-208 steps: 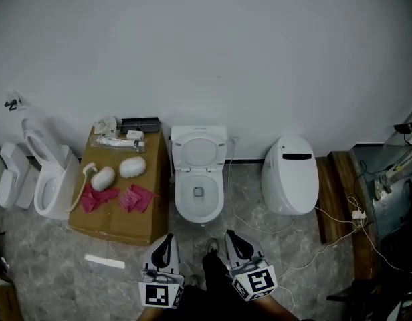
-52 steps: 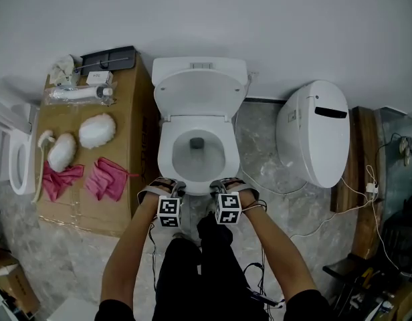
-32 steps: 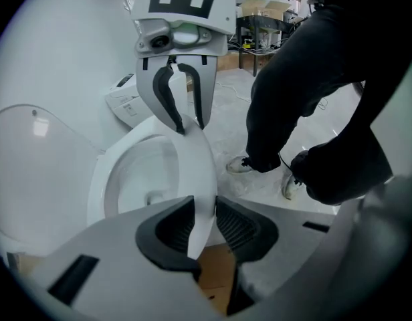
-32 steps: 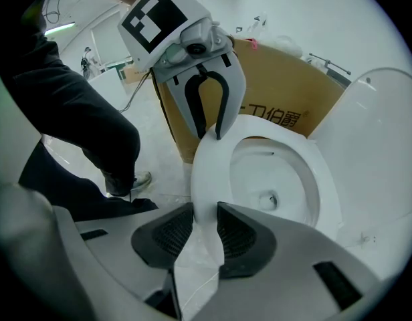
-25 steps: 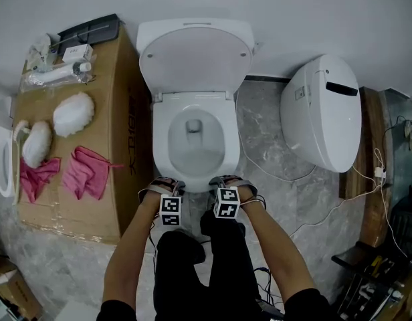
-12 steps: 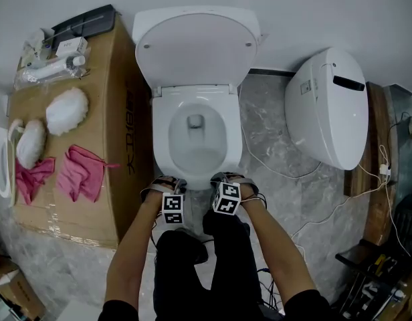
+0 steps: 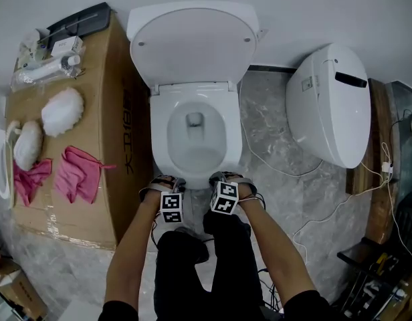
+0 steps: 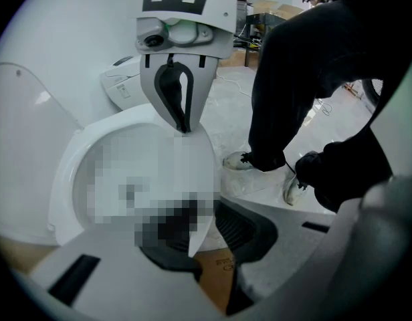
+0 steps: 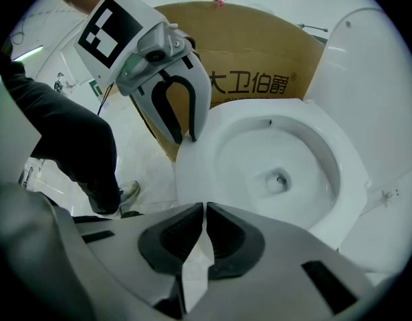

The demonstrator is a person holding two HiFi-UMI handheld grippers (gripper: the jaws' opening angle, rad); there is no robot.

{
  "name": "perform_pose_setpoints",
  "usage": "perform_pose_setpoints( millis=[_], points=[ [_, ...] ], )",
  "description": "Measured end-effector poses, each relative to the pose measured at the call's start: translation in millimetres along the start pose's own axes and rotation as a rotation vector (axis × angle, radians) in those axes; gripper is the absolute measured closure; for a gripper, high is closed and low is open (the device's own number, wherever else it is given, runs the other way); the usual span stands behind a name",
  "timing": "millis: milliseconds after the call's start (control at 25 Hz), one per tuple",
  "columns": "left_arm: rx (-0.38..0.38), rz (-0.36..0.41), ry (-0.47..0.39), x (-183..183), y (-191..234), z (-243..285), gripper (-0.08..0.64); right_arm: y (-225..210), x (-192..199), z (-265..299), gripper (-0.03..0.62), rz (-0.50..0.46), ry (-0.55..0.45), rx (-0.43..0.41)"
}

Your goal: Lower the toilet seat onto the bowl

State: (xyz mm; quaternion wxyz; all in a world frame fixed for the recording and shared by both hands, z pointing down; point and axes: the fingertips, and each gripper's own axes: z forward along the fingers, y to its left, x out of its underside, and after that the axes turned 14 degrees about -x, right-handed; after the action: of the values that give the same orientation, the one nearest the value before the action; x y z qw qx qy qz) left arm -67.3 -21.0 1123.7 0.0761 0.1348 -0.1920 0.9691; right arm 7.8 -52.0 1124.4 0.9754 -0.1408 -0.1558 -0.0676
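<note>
The white toilet seat (image 7: 158, 134) lies flat on the bowl, and the lid (image 7: 192, 39) stands upright behind it. Both grippers sit at the seat's front edge, facing each other. My left gripper (image 8: 202, 229) has the front edge of the seat (image 8: 64, 182) pinched between its tips. The jaws of my right gripper (image 9: 204, 209) are closing and almost meet. Nothing is clearly caught at their tips, and white of the seat (image 9: 320, 132) shows through the gap behind them. The head view shows the left gripper (image 7: 170, 180) and the right gripper (image 7: 223, 178) side by side.
A cardboard box (image 7: 119, 146) stands tight against the toilet's left, with pink cloths (image 7: 75, 179) and white puffs (image 7: 59, 111) on it. A second toilet (image 7: 326, 105) with its lid down stands to the right. Cables (image 7: 306, 219) run over the floor. The person's legs (image 7: 192, 259) are directly in front of the bowl.
Eight seconds ago the seat ring stood up against the lid; now it lies on the bowl. In the last second both grippers stayed at the front edge while the head view drew slightly closer.
</note>
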Motion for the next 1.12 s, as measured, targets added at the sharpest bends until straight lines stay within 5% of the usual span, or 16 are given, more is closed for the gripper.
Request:
perform_pose_setpoints(
  millis=[320,480,760,960,1120],
  points=[
    [-0.051,-0.091,-0.011,-17.1,8.4,-41.6,0.494,22.1,-3.9,-29.4,0.552,0.124,-0.011,0.037],
    [-0.075,-0.216,-0.038,-36.6,30.1,-96.2,0.494,31.2,-26.7,-90.8,0.555,0.316,-0.130,0.127],
    [-0.333,-0.648,-0.137,-74.9,128.5,-239.7,0.543,40.2,-93.8,-270.5,0.560,0.584,-0.469,0.312],
    [-0.534,-0.994,-0.218,-90.5,196.7,-367.1,0.548,56.5,-140.1,-413.3,0.560,0.616,-0.711,0.478],
    [-0.682,-1.123,-0.328,-114.3,236.6,-471.7,0.549,85.0,-171.3,-516.7,0.560,0.608,-0.880,0.574]
  ],
)
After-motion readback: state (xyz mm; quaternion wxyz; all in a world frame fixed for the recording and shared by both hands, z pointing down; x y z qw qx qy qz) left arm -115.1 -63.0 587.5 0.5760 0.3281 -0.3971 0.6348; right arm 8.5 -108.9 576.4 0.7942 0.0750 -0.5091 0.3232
